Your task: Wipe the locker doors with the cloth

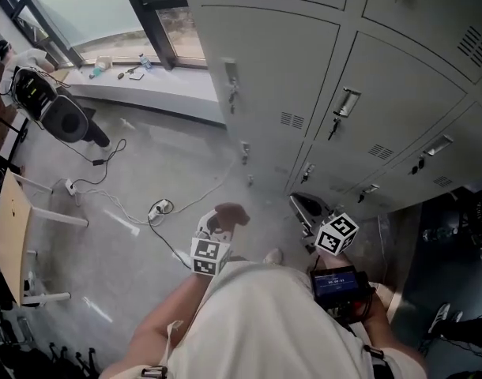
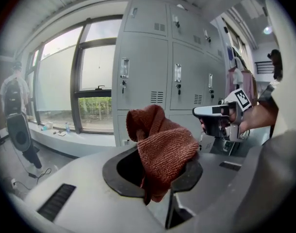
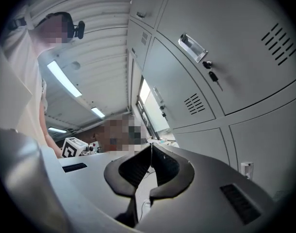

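A rust-red knitted cloth (image 2: 160, 147) is bunched between the jaws of my left gripper (image 2: 157, 171), which is shut on it. In the head view the cloth (image 1: 230, 213) sits at the tip of the left gripper (image 1: 217, 226), low in front of the grey locker doors (image 1: 383, 109) and apart from them. My right gripper (image 3: 150, 148) is shut with nothing between its jaws. It is held beside the lower lockers (image 3: 221, 62), and its marker cube (image 1: 337, 234) shows in the head view. From the left gripper view the right gripper (image 2: 217, 116) appears to the right of the cloth.
A window sill (image 1: 138, 81) with small items runs along the far left wall. Cables and a power strip (image 1: 160, 208) lie on the floor, with a black round device (image 1: 63, 117) near the window. A wooden table edge (image 1: 8, 227) stands at the left. Another person (image 2: 14, 96) stands by the window.
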